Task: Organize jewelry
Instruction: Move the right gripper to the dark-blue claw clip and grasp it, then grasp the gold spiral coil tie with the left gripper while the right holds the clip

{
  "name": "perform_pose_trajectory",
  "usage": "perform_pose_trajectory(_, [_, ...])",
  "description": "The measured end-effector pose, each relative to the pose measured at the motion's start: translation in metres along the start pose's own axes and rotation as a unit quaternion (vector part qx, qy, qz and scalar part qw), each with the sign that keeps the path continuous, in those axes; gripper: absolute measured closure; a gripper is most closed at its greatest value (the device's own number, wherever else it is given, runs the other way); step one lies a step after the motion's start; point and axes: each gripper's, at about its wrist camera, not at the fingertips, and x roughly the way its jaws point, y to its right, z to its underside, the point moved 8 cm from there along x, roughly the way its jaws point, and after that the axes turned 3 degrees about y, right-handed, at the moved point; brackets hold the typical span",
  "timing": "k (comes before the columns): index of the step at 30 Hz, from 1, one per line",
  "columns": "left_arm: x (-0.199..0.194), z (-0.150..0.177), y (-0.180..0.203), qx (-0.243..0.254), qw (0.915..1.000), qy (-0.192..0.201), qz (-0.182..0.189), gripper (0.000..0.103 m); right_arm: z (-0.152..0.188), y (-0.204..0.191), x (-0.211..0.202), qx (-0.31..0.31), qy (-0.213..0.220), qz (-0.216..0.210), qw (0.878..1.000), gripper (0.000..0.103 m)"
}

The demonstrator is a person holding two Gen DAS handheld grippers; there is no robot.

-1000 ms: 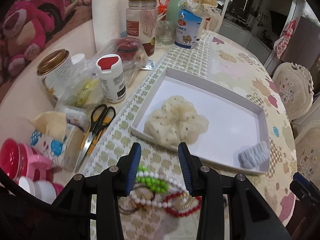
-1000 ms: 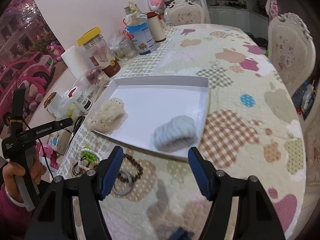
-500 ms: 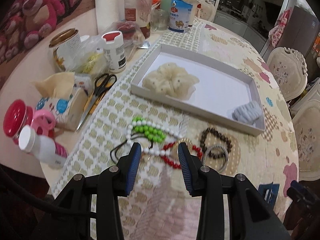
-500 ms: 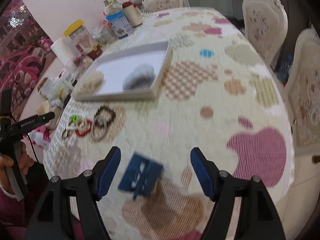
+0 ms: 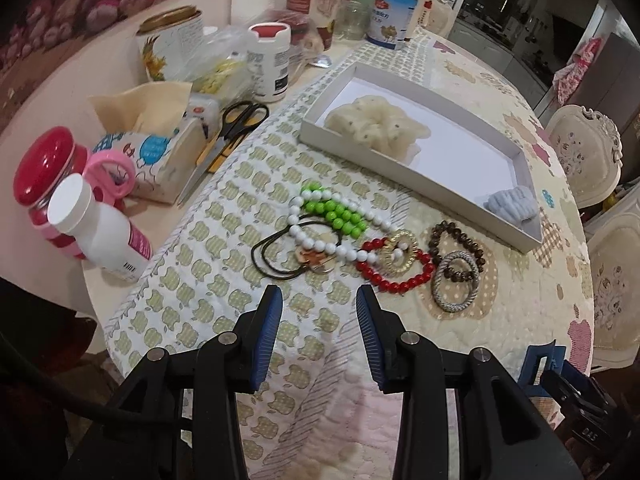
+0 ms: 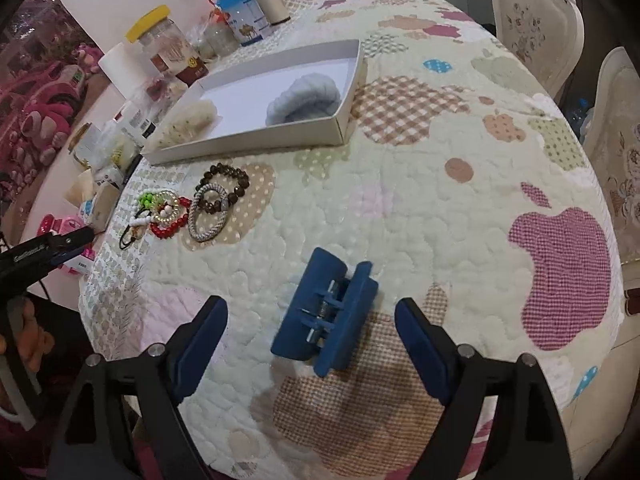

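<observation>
A pile of bead bracelets lies on the quilted cloth: green beads, white beads, a red bracelet, a brown one and a grey rope ring. My left gripper stands open and empty just short of the pile. Behind, the white tray holds a cream scrunchie and a pale blue scrunchie. A blue hair claw clip lies on the cloth between the fingers of my right gripper. Its jaws are opening, pads clear of the clip.
Scissors, a tissue pack, a white bottle, a red-lidded jar and tins crowd the left side. Two padded chairs stand on the right. The table's near edge runs just below both grippers.
Both grippers have drawn back from the tray toward the near table edge. The left now sits before the bracelet pile. The right came over the blue clip and its jaws have widened.
</observation>
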Motion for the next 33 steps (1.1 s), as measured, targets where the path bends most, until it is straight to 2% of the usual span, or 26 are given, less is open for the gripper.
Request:
perform_pose_trajectory(2, [0.003, 0.000, 0.000, 0.000, 1.0000, -0.005, 0.001, 0.068, 0.000, 0.001, 0.005, -0.007, 0.001, 0.017, 1.000, 0.015])
perform_pose_trajectory(3, [0.004, 0.000, 0.002, 0.000, 1.0000, -0.005, 0.004, 0.068, 0.001, 0.002, 0.008, -0.008, -0.002, 0.018, 1.000, 0.020])
perform_pose_trajectory(4, [0.006, 0.000, 0.004, 0.004, 1.0000, -0.005, 0.006, 0.068, 0.002, 0.002, 0.009, -0.006, -0.006, 0.014, 1.000, 0.032])
perform_pose_trajectory(6, [0.008, -0.003, 0.011, 0.017, 0.9998, -0.002, 0.010, 0.068, 0.004, 0.004, 0.011, -0.005, -0.007, 0.008, 1.000, 0.049])
perform_pose_trajectory(7, [0.011, -0.005, 0.014, 0.026, 0.9996, 0.000, 0.012, 0.068, 0.004, 0.007, 0.012, -0.007, -0.008, 0.013, 1.000, 0.054])
perform_pose_trajectory(9, [0.017, -0.009, 0.021, 0.040, 0.9991, 0.000, 0.015, 0.068, 0.004, 0.006, 0.012, -0.001, -0.009, -0.006, 1.000, 0.064])
perform_pose_trajectory(13, [0.035, -0.013, 0.036, 0.066, 0.9971, -0.018, 0.035, 0.068, 0.000, 0.002, 0.008, -0.020, -0.003, -0.004, 1.000, 0.070])
perform_pose_trajectory(19, [0.062, -0.018, 0.052, 0.099, 0.9914, -0.046, 0.072, 0.068, -0.006, 0.000, 0.001, -0.015, 0.006, -0.029, 0.999, 0.070])
perform_pose_trajectory(25, [0.079, -0.023, 0.061, 0.123, 0.9878, -0.054, 0.080, 0.068, -0.015, -0.002, -0.003, -0.006, 0.011, -0.042, 0.999, 0.070])
perform_pose_trajectory(26, [0.081, -0.023, 0.063, 0.126, 0.9873, -0.055, 0.079, 0.069, -0.016, -0.002, -0.003, -0.004, 0.012, -0.042, 0.999, 0.071])
perform_pose_trajectory(28, [0.085, -0.023, 0.063, 0.128, 0.9872, -0.057, 0.076, 0.087, -0.018, -0.002, -0.002, -0.001, 0.013, -0.045, 0.999, 0.071])
perform_pose_trajectory(31, [0.085, -0.024, 0.061, 0.121, 0.9881, -0.056, 0.077, 0.095, -0.020, -0.005, -0.002, -0.001, 0.013, -0.050, 0.999, 0.071])
perform_pose_trajectory(33, [0.079, -0.024, 0.060, 0.114, 0.9881, -0.054, 0.088, 0.095, -0.021, -0.008, -0.002, -0.004, 0.014, -0.052, 0.999, 0.071])
